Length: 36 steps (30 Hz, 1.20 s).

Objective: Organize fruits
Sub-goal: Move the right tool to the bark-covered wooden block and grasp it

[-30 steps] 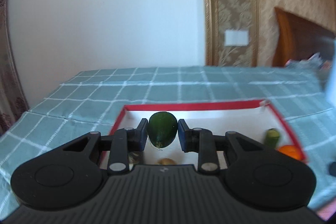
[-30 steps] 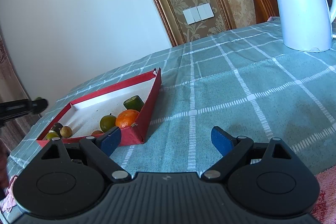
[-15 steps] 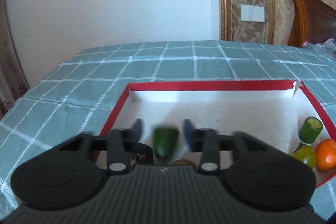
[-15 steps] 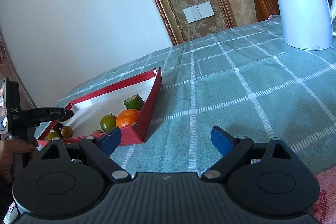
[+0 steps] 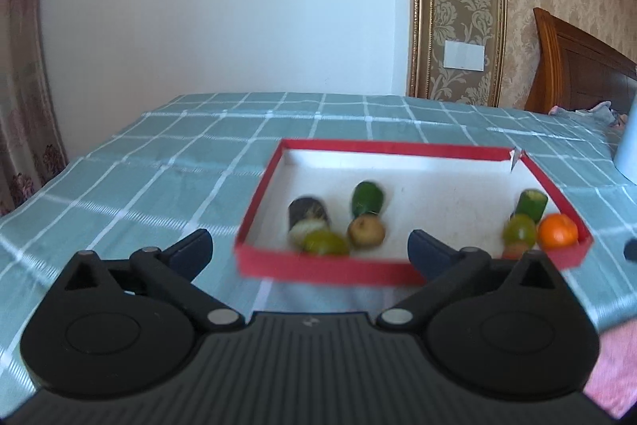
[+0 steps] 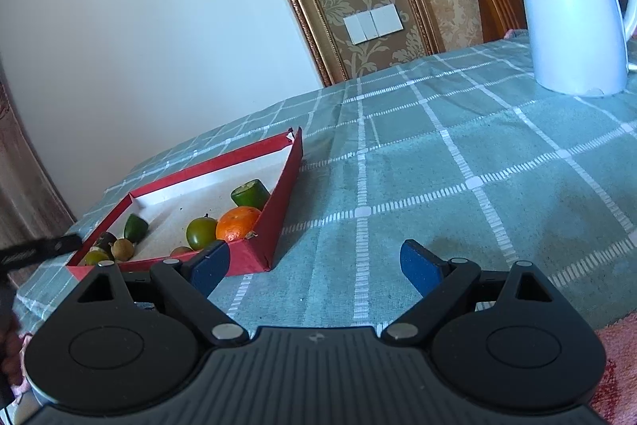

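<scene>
The left gripper stood with its jaws wide apart and empty, short of the near wall of the red tray. A second earlier those jaws were clamped on a dark green fruit; half a second earlier they had begun to part over the tray floor. That green fruit now lay inside the tray, near its left end, just behind a brown fruit and beside a dark cut piece and a yellow-green fruit. At the right end sat an orange, a green round fruit and a cut green piece. The right gripper was unchanged, jaws apart and empty, over the checked table. Beyond it, a white kettle stood well apart from the tray. In judgement, this placement was complete, and no loose fruit was seen on the cloth.
</scene>
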Motion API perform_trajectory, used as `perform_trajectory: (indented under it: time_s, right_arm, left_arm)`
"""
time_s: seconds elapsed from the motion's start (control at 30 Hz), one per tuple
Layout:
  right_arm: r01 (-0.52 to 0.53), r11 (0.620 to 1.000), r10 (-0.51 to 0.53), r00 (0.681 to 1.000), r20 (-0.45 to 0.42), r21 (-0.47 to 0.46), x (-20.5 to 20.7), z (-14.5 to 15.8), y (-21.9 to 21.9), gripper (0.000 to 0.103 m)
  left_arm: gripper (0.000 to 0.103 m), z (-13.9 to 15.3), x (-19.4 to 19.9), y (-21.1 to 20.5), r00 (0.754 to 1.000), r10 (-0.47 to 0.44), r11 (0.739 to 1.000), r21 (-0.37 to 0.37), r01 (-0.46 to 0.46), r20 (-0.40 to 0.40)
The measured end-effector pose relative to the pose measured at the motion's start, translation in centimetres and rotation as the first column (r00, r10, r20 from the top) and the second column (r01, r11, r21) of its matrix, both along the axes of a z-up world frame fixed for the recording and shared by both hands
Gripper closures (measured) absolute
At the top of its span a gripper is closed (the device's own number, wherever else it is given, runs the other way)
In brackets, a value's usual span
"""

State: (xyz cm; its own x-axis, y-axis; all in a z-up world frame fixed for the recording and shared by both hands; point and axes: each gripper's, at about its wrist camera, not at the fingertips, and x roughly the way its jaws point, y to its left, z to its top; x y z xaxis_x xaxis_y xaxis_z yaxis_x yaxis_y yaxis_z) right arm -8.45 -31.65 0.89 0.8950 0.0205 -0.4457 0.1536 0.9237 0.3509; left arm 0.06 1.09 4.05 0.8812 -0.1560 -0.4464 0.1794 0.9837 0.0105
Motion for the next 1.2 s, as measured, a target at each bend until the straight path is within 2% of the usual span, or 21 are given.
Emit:
perform_trajectory:
  time_s: [0.17, 0.3, 0.37, 0.57, 0.8, 0.83, 1.07, 1.2]
  right_arm:
    - [-0.052, 0.990, 0.059, 0.997, 0.044, -0.130, -0.9, 0.9, 2.8, 0.010]
    - [-0.163, 0.960, 0.175, 0.984, 0.033, -0.229, -1.0, 1.4, 6.6, 0.010]
    - [-0.194, 0.944, 0.209, 0.978, 0.028, -0.266, -0.8, 1.7, 8.3, 0.010]
    - [-0.221, 0.916, 0.229, 0.973, -0.017, -0.335, 0.7, 2.3, 11.4, 0.010]
    - [-0.253, 0.896, 0.229, 0.967, -0.109, -0.364, 2.5, 1.4, 13.1, 0.012]
    - [-0.258, 0.894, 0.231, 0.966, -0.116, -0.366, 2.7, 1.3, 13.3, 0.015]
    - [-0.264, 0.884, 0.224, 0.963, -0.147, -0.387, 3.8, 1.0, 14.3, 0.015]
    - [-0.250, 0.886, 0.197, 0.965, -0.172, -0.391, 4.6, 0.6, 14.3, 0.015]
  left_arm:
    - [0.000, -1.7, -1.2, 1.4, 1.000, 0.016, 1.000, 0.001, -0.016, -0.023]
    - [0.000, -2.7, -1.1, 2.4, 0.998, 0.037, 0.999, -0.018, -0.038, -0.047]
    - [0.000, -2.6, -1.4, 3.0, 0.999, 0.034, 0.998, -0.043, -0.036, -0.034]
    - [0.000, -2.9, -1.1, 2.7, 0.997, 0.040, 0.999, -0.019, -0.041, -0.063]
    - [0.000, -3.0, -1.1, 3.0, 0.997, 0.041, 0.998, -0.038, -0.044, -0.067]
    - [0.000, -3.0, -1.1, 3.1, 0.997, 0.039, 0.998, -0.048, -0.043, -0.069]
    - [0.000, -3.0, -0.8, 3.9, 0.994, 0.039, 0.994, -0.103, -0.049, -0.100]
    - [0.000, -3.1, -0.7, 4.0, 0.993, 0.036, 0.993, -0.110, -0.048, -0.110]
